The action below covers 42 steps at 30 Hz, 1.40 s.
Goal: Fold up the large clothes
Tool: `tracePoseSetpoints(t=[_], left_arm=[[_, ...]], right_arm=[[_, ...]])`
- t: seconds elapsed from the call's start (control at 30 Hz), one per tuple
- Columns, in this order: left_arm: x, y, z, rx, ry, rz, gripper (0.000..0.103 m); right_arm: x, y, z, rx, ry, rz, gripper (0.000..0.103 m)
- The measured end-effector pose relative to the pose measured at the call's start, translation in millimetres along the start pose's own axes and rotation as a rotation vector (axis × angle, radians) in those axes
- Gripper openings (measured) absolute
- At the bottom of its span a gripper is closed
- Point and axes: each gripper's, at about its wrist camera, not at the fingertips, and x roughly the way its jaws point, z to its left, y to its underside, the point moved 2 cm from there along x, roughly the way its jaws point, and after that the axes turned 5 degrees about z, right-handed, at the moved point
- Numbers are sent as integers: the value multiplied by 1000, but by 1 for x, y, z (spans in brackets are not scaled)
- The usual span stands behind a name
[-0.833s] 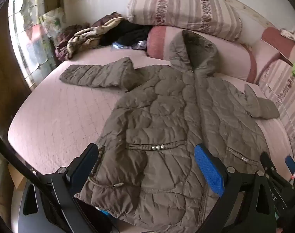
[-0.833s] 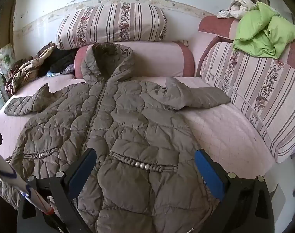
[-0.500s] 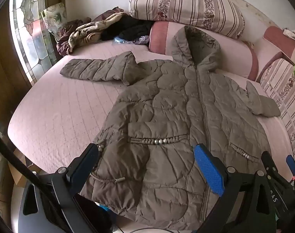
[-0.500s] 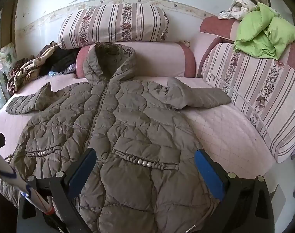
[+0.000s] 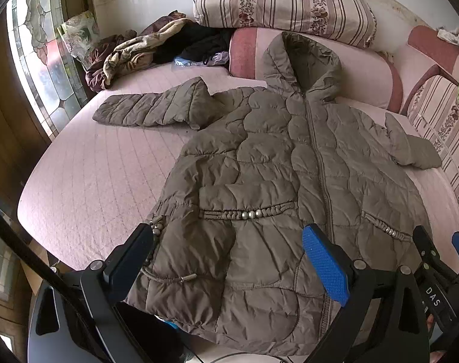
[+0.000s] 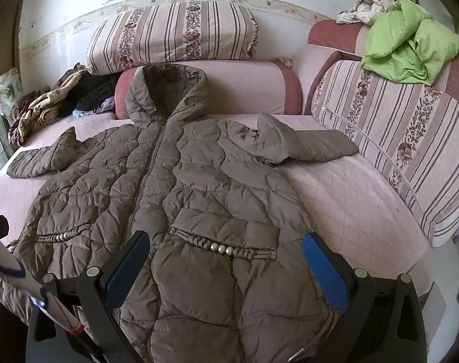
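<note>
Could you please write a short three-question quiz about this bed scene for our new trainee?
1. True or false: the quilted coat lies front side up with both sleeves spread out to its sides.
2. Where does the coat's hood rest? A) on the pink bolster B) on the green bedding C) hanging over the front edge of the bed
3. Fill in: both the left tongs and the right tongs are ____ , with nothing gripped.

Key: 1 true; 2 A; 3 open
</note>
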Motion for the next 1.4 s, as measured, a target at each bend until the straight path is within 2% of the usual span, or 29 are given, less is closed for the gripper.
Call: tracePoseSetpoints(t=[0.3,0.43,0.57,0.63,0.77,0.93,1.03,1.2,1.4], left_arm=[[14,6,5,-11,-15,26,99],[14,8,11,-29,-27,10,99],[15,11,18,-61,0,3,99],[18,12,21,-88,12,2,99],[26,8,22,-109,26,10,98],[33,3,22,-116,14,19,98],[38,4,18,-84,-4,56,97],[31,11,14,-52,-37,37,97],[28,6,34,-110,-65,57,97]], right_arm=[[9,3,2,-4,-3,22,103],[12,2,-3,1,0,31,103],[4,-21,-27,4,43,-26,103],[3,-30,-42,12,91,-48,103],[17,-24,-75,87,150,-6,103],[37,-2,-78,136,125,83,103],[39,4,-69,134,108,76,103],[39,8,-56,102,72,81,103],[31,13,-58,113,59,71,103]])
